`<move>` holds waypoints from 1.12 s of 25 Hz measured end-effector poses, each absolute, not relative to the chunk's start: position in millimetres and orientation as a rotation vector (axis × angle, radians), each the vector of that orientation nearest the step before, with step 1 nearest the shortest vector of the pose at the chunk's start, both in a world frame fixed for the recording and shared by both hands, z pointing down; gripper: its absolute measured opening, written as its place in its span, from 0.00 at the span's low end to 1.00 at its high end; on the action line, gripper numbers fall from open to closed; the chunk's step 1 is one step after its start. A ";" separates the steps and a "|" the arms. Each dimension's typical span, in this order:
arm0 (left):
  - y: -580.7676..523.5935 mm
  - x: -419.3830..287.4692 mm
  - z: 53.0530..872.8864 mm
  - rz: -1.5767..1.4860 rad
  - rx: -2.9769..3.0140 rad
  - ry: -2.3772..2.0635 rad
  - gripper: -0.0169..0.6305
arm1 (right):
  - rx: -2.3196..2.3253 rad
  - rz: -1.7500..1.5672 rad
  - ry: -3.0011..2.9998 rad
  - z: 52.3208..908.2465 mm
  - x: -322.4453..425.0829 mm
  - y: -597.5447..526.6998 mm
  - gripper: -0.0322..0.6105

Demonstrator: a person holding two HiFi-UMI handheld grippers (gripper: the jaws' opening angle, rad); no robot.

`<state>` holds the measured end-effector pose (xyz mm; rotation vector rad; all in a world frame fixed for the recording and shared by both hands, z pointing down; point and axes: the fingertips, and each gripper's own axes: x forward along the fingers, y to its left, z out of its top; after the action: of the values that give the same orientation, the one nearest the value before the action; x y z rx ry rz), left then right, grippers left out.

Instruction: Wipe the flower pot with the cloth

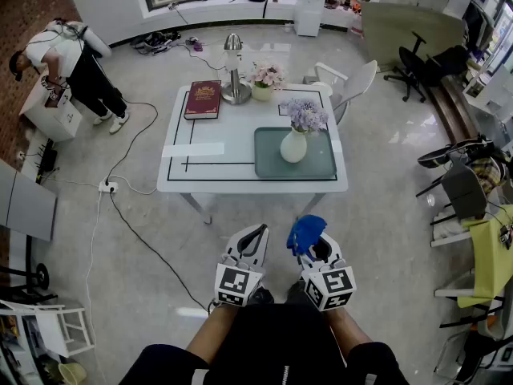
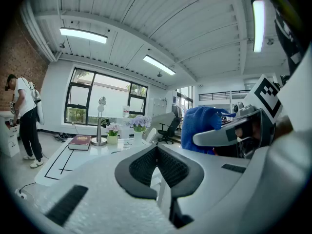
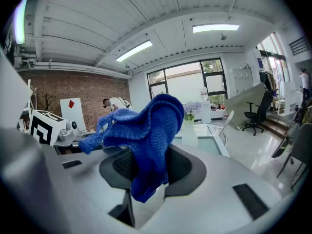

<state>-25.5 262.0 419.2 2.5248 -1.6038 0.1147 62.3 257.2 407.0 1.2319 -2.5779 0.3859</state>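
A blue cloth [image 1: 305, 232] bunches out of my right gripper [image 1: 309, 244], which is shut on it; in the right gripper view the cloth [image 3: 146, 135] hangs over the closed jaws. My left gripper [image 1: 256, 233] is beside it, shut with nothing between its jaws, which meet in the left gripper view [image 2: 157, 149]. Both are held low, well short of the white table [image 1: 208, 175]. A white vase of purple flowers [image 1: 293, 146] stands on a green tray [image 1: 321, 165]. A small pot of pink flowers [image 1: 262, 91] sits at the table's far side.
A red book [image 1: 203, 99] and a metal lamp [image 1: 235, 70] stand at the table's far edge. A white chair [image 1: 353, 83] is at the far right corner. Cables and a power strip [image 1: 107, 187] lie on the floor at left. A person [image 1: 72, 66] bends over a box.
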 end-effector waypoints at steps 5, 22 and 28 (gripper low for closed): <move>260.6 -27.9 418.5 0.123 2.538 -1.595 0.03 | 1.239 0.402 -2.593 405.4 58.8 256.2 0.25; 170.3 -9.0 425.7 0.163 2.537 -1.546 0.03 | 1.236 0.453 -2.554 428.4 73.9 172.6 0.25; 103.7 -15.1 425.3 0.177 2.473 -1.543 0.04 | 1.194 0.464 -2.506 454.1 68.7 93.0 0.25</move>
<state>-15.1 103.7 425.3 2.4729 -1.5435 0.1769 68.7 93.0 454.1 1.1938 -2.5060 0.4639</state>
